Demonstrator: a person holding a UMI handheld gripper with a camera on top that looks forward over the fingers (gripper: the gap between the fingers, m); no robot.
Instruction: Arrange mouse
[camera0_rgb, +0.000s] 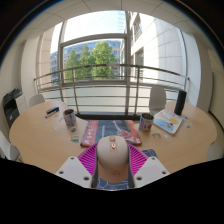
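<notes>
Gripper view
Gripper (113, 158): seen from behind its two fingers, which reach forward low over a round wooden table (45, 140).
Finger pads (88, 158): magenta with a ribbed surface, one on the inner face of each finger, angled in toward each other.
Mouse (112, 150): pale, rounded, sitting between the two pads; both pads appear to press against its sides, so the fingers are pinched on it.
Mouse position: nearer the fingertips than the gripper body, above the table's near edge; whether it rests on the table or is lifted cannot be told.
Beyond the fingers: a pink flat item (90, 131) lies just ahead on the table, with a dark rectangular thing (127, 129) beside it; what they are is too small to tell.
Cups: a dark cup (69, 117) stands to the left of the pink item, and another cup (146, 121) stands to the right.
Far right of table: a light blue flat object (168, 123) lies near the rim.
Far left of table: a small dark item (52, 112) lies near the rim.
Background: a large window (95, 55) with green trees (90, 58) outside, and a curved railing (110, 70) running across in front of it.
</notes>
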